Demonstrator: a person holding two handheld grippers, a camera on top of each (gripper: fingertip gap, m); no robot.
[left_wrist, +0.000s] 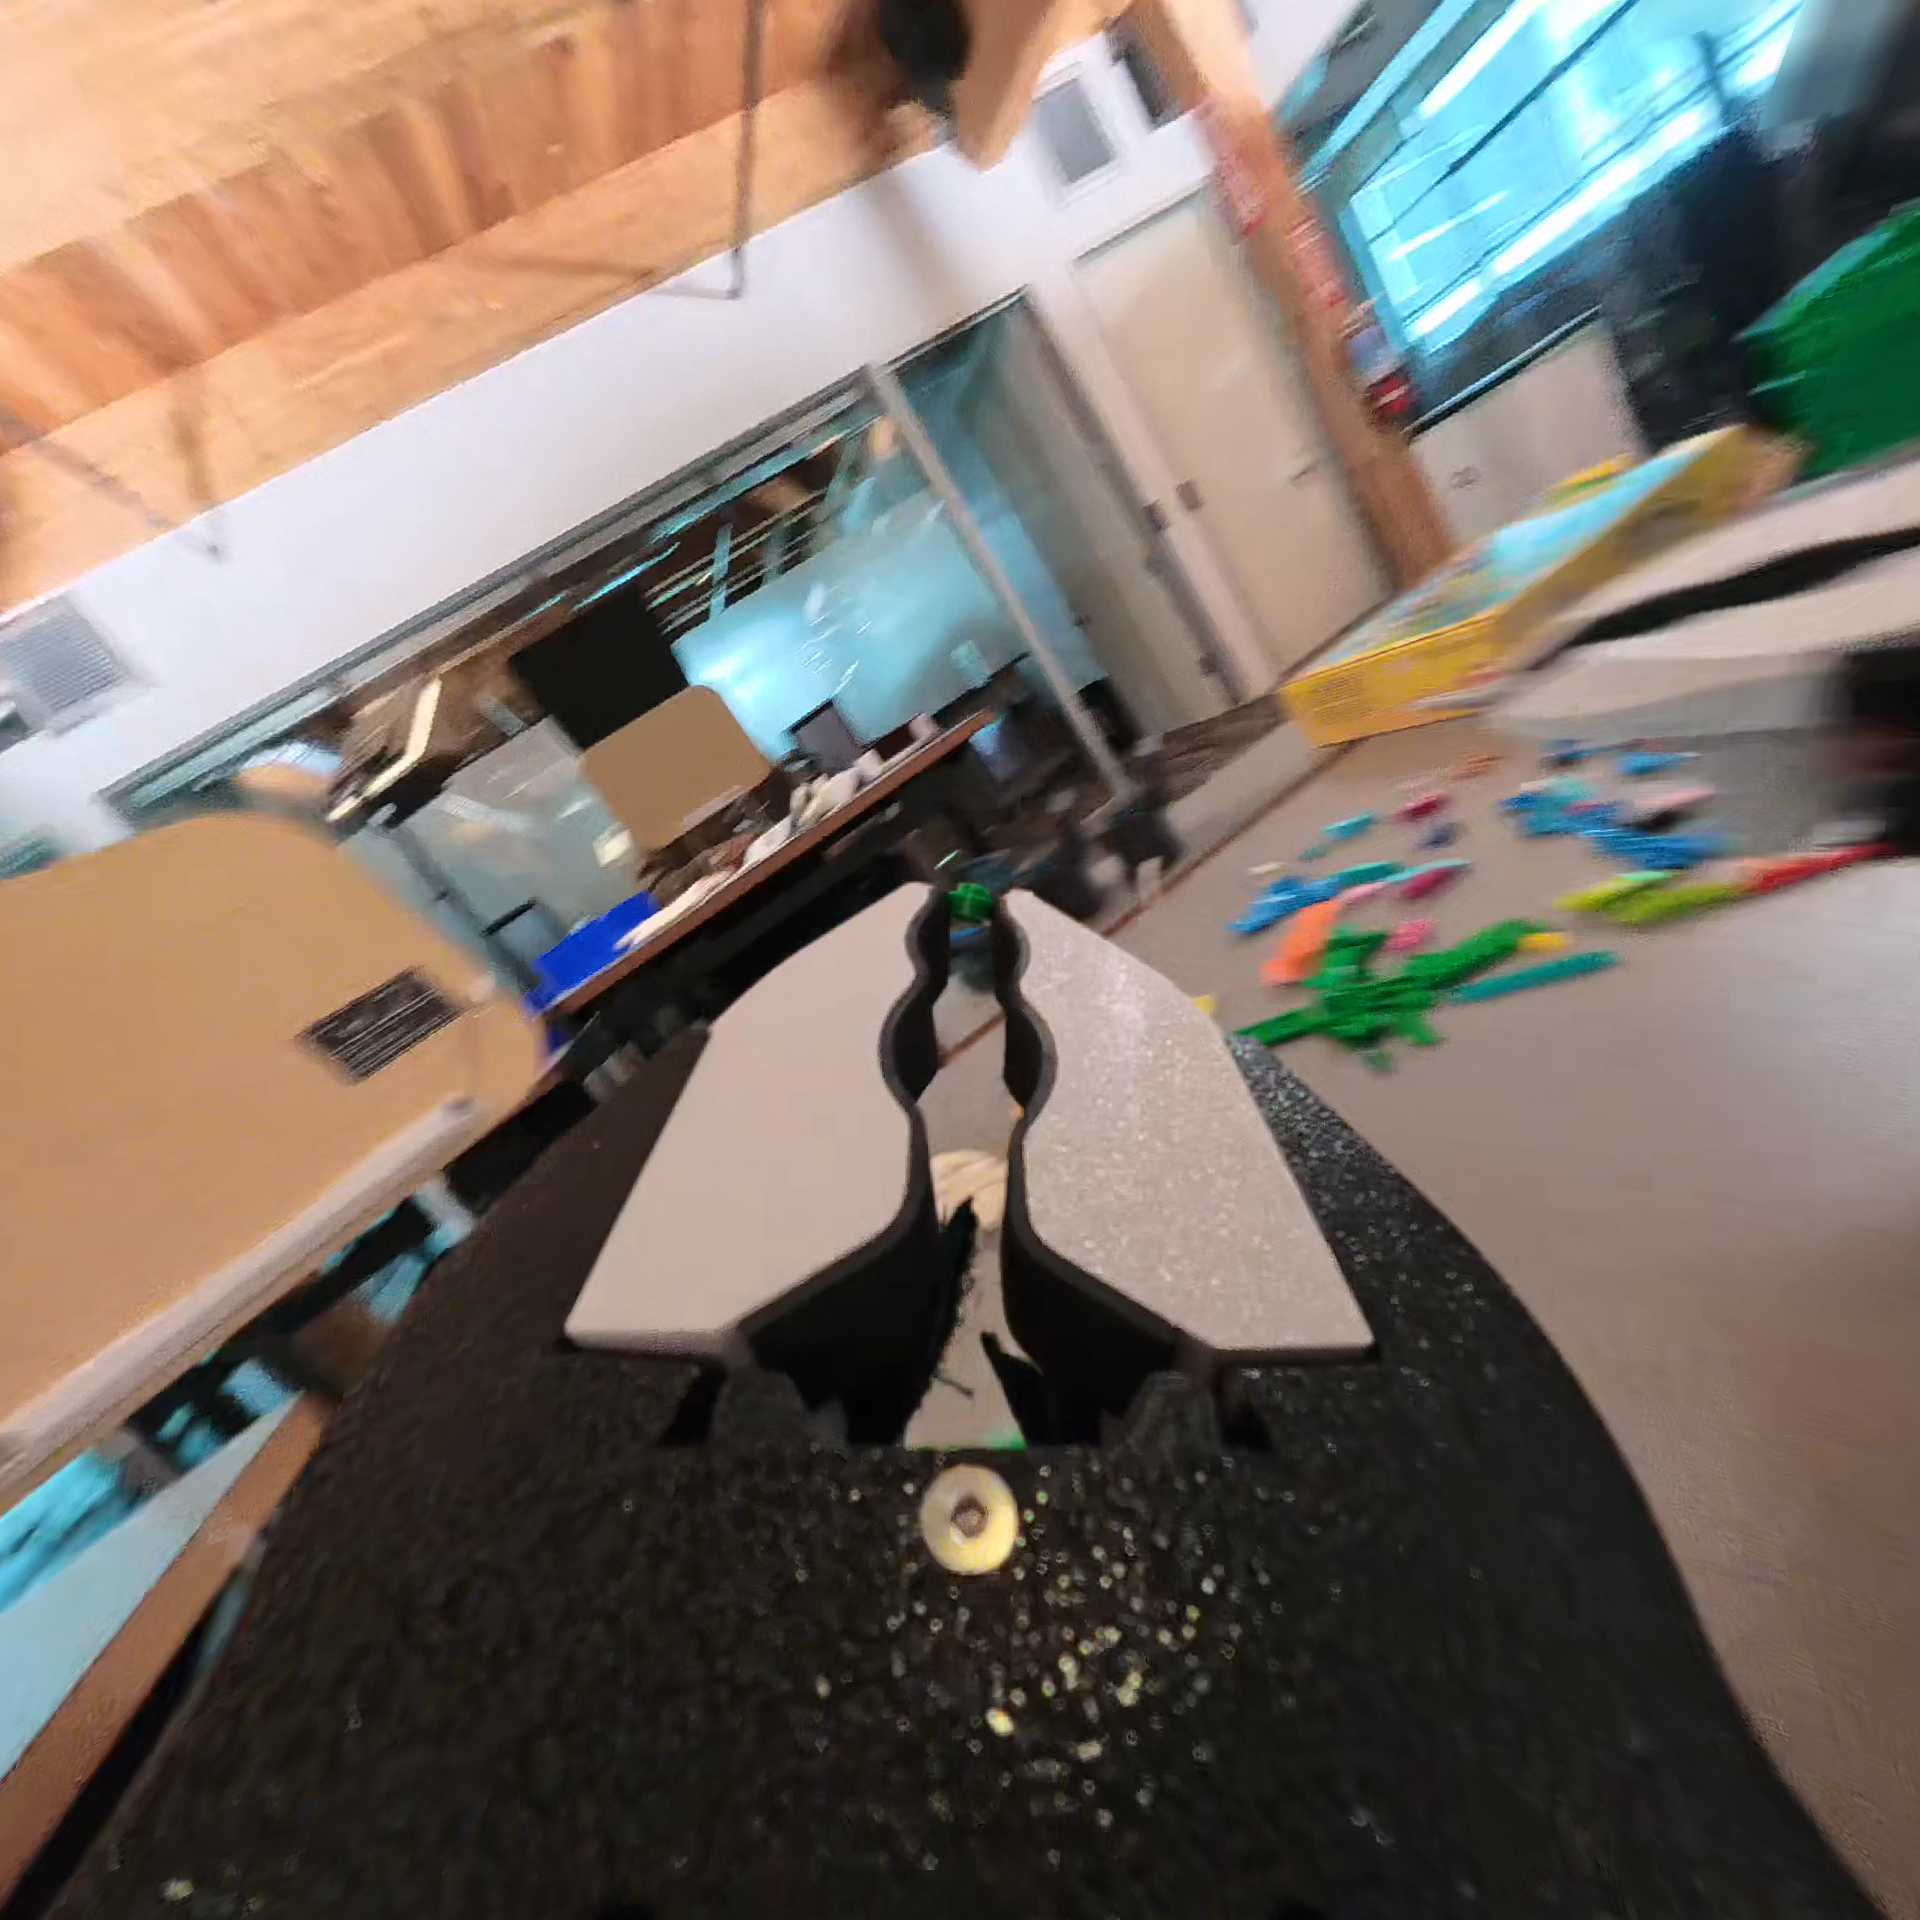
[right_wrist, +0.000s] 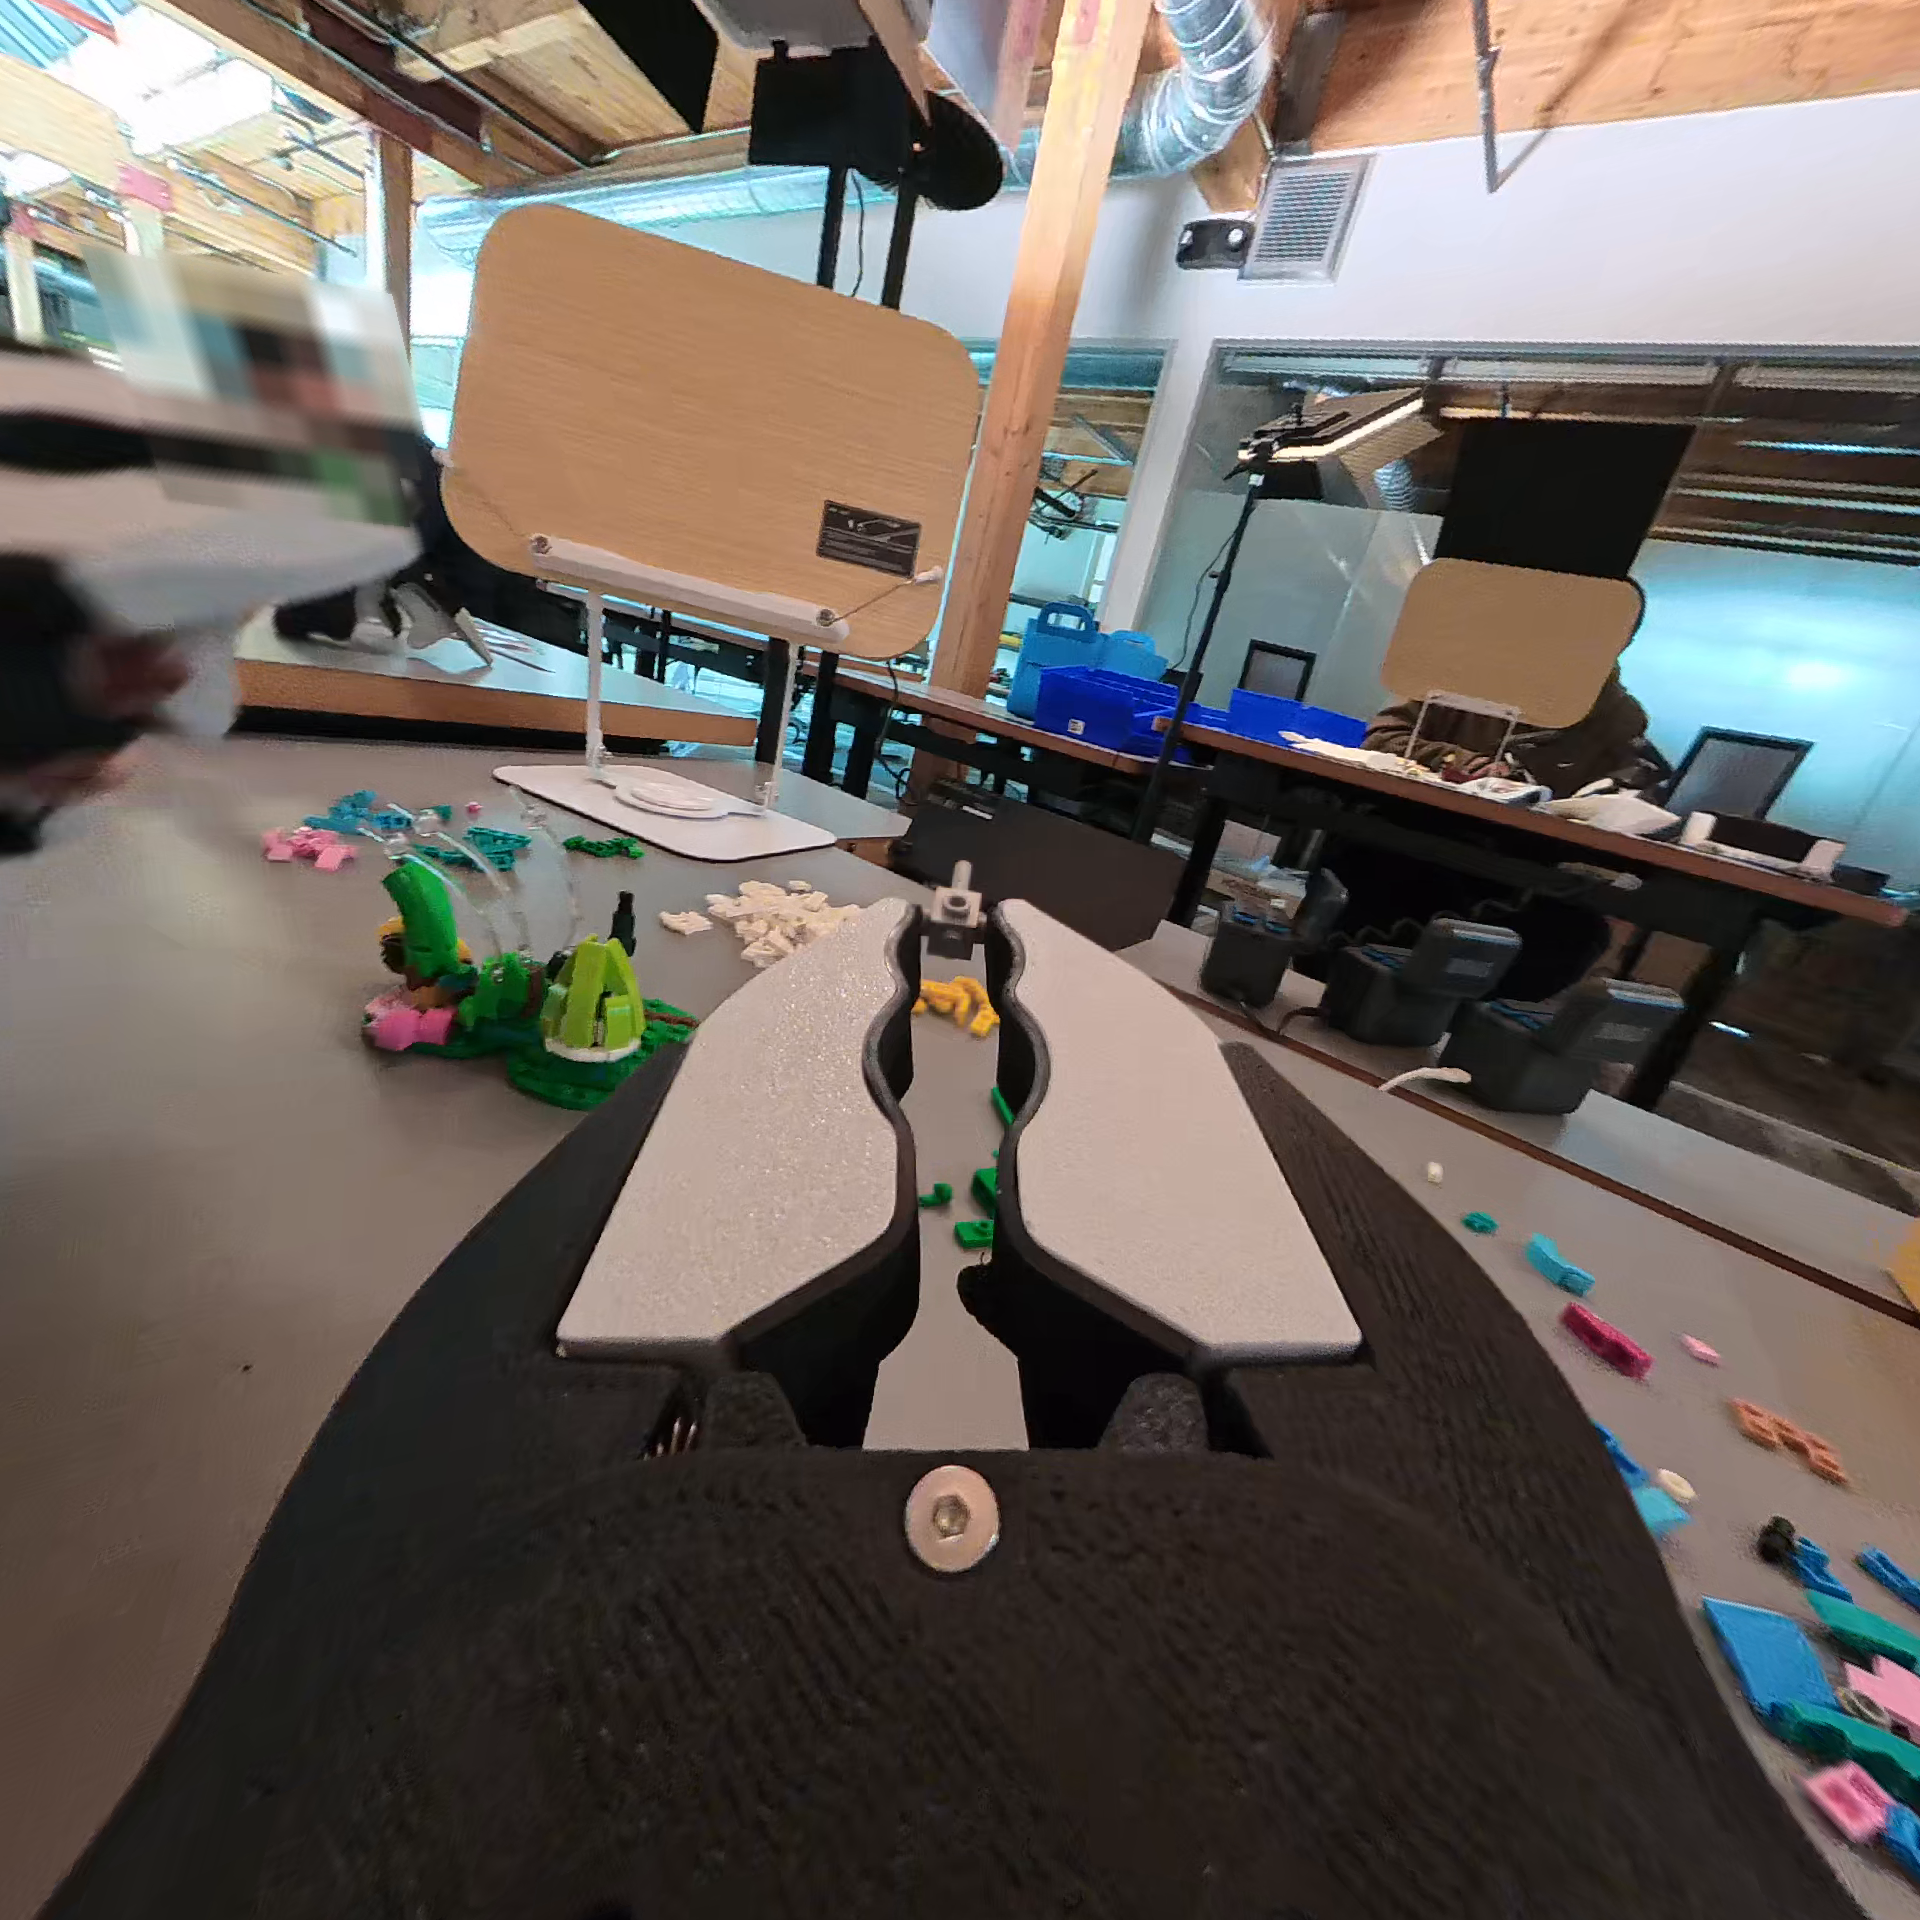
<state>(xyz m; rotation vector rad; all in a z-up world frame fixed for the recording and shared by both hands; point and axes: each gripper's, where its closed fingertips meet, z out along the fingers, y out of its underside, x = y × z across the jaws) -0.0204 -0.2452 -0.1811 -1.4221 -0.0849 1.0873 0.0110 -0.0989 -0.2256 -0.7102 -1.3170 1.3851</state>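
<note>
The broad grey matte surface (right_wrist: 208, 1247) carries everything, and the largest built thing on it is a partly assembled plant model of glossy plastic bricks (right_wrist: 499, 997) – dark green base plates, lime-green curved leaves, a pink flower block and clear arched stems – so some building is done, while much lies loose and unused. Behind it stands a tan wood-grain board on a white stand (right_wrist: 707, 436), rounded at the corners, with a flat white base. Toward the far edge of the left wrist view lies a yellow printed cardboard box (left_wrist: 1455, 634), blurred. Loose studded pieces are sorted by colour: a heap of small white bricks (right_wrist: 779, 920), a cluster of yellow ones (right_wrist: 961, 1003), blue, teal and pink plates (right_wrist: 1808, 1683), and green strips (left_wrist: 1371, 997). The right tongs (right_wrist: 954, 925), grey speckled plates over wavy black pads, stand narrow and pinch a small grey brick with a peg on top (right_wrist: 956, 914), lifted clear of the surface. The left tongs (left_wrist: 969, 904) – equally narrow – clamp a tiny green studded piece (left_wrist: 971, 900) at their very tips, also in the air; that view is smeared, so its exact shape I cannot tell.
</note>
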